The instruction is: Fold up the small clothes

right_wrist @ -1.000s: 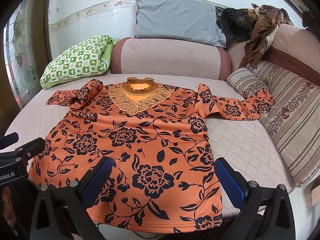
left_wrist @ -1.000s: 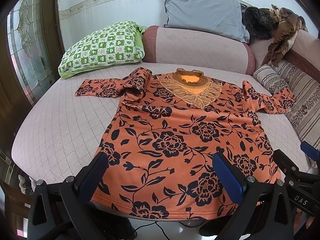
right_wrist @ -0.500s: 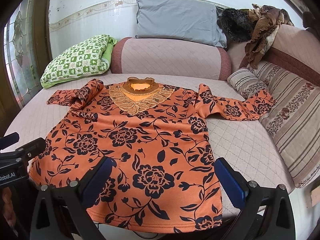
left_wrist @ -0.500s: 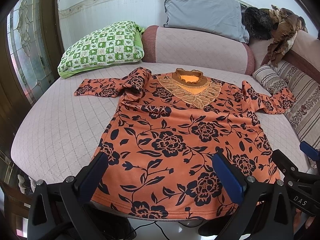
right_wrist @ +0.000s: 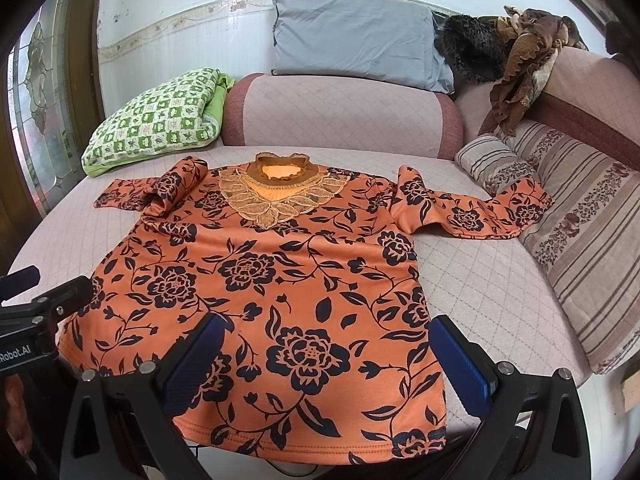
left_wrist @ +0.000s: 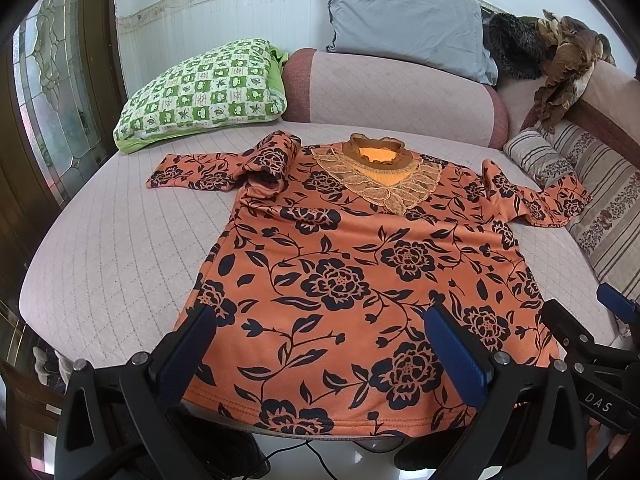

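Note:
An orange top with black flowers (left_wrist: 360, 272) (right_wrist: 264, 280) lies spread flat on a pink quilted bed (left_wrist: 112, 248) (right_wrist: 480, 280), lace collar at the far end, hem at the near edge. Its left sleeve (left_wrist: 224, 164) is bunched near the shoulder; its right sleeve (right_wrist: 472, 212) stretches toward a striped cushion. My left gripper (left_wrist: 320, 328) hovers open over the hem's left part, holding nothing. Over the hem's right part my right gripper (right_wrist: 326, 334) stands open and empty too. Each gripper shows at the edge of the other's view.
A green checked pillow (left_wrist: 200, 88) lies at the back left, a grey pillow (right_wrist: 360, 40) on a pink bolster (right_wrist: 344, 116) behind the collar. Striped cushions (right_wrist: 592, 248) line the right side, with brown clothes (right_wrist: 520, 56) piled above. A glass door (left_wrist: 48, 112) stands left.

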Tool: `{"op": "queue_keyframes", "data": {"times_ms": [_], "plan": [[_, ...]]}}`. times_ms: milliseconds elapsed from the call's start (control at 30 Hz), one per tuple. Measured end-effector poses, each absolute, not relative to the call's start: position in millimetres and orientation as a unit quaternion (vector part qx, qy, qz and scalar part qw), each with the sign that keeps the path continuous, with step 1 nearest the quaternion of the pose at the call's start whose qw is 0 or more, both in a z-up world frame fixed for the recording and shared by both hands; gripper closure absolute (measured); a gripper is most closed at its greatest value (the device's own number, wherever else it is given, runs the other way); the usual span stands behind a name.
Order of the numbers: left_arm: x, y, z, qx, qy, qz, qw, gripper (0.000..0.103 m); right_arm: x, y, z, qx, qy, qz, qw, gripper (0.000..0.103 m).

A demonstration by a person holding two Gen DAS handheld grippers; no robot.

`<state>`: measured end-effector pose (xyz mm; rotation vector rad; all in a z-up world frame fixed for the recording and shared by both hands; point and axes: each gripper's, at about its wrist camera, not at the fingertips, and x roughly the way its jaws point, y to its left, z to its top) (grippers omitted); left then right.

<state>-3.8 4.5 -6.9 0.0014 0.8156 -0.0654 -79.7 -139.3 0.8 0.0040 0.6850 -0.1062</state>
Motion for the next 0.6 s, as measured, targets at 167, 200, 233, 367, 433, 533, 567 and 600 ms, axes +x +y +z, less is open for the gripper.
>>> {"op": "queue_keyframes", "data": {"times_ms": [167,200,233,367,433,533,567,600], "plan": [[-1.1,10.5,-13.7,-0.01,0.406,-0.036,0.913,0.0,-76.3,-144.4,-0.2,0.018,0.343,-0.042,0.938,0.0],[-0.2,12.0,-16.2,-0.012,0.409,-0.036,0.912,0.0,-75.5,-145.7,0.0,0.022,0.345,-0.041,0.938,0.0],[0.9,13.3,-18.5,-0.015,0.412,-0.034,0.91,0.0,-73.3,-150.1,0.8,0.029,0.346,-0.043,0.937,0.0],[5.2,12.6,-23.9,-0.016,0.418,-0.03,0.908,0.0,-71.3,-153.8,2.7,0.03,0.339,-0.051,0.939,0.0],[5.9,10.5,-23.8,-0.012,0.415,-0.031,0.909,0.0,-70.2,-152.1,1.1,0.026,0.34,-0.049,0.939,0.0],[7.5,9.0,-24.9,-0.008,0.415,-0.033,0.909,0.0,-67.4,-149.9,-4.0,0.023,0.346,-0.044,0.937,0.0],[8.5,8.7,-26.2,-0.007,0.417,-0.033,0.908,0.0,-65.9,-150.6,-6.2,0.025,0.348,-0.042,0.936,0.0],[9.8,8.5,-27.4,-0.006,0.419,-0.033,0.907,0.0,-65.6,-151.2,-7.9,0.026,0.35,-0.042,0.936,0.0]]}}
